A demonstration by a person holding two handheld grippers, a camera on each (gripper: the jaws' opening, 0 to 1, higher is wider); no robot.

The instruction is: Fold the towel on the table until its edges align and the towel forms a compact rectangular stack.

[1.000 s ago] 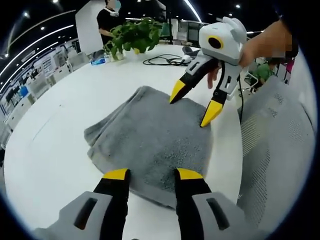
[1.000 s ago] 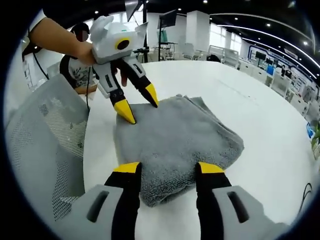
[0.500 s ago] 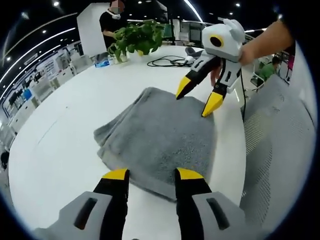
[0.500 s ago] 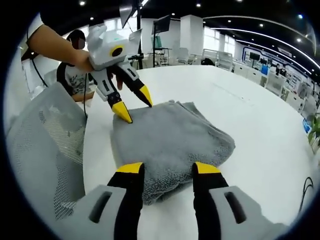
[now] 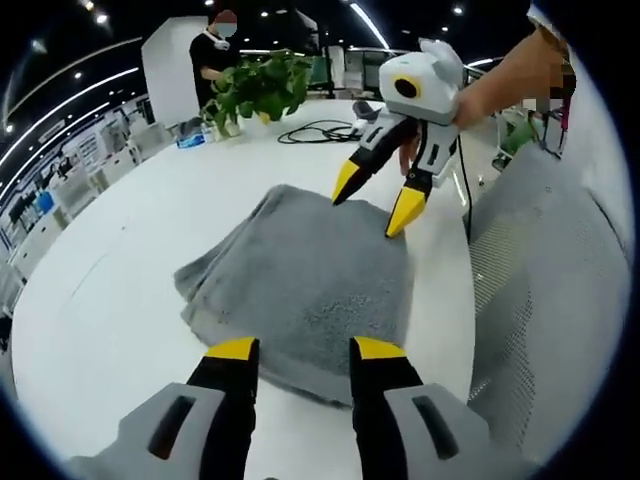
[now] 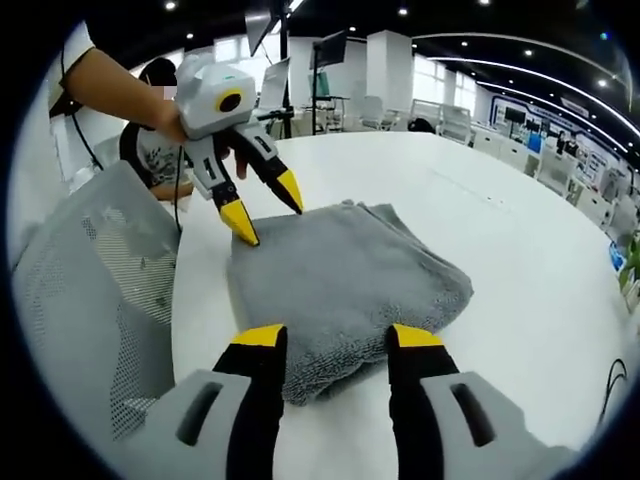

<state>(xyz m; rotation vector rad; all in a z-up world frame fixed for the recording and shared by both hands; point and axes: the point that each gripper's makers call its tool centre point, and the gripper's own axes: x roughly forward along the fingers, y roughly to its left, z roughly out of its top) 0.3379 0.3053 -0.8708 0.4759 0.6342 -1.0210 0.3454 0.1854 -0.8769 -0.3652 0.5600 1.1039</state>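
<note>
Towel [image 5: 300, 275] lies folded on the white worktop [image 5: 110, 290]; left hand-held gripper [image 5: 298, 348] and right hand-held gripper [image 6: 328, 336] hover spread, holding nothing.

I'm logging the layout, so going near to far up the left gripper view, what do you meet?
Left hand-held gripper → towel → right hand-held gripper → black cable → plant → person.
</note>
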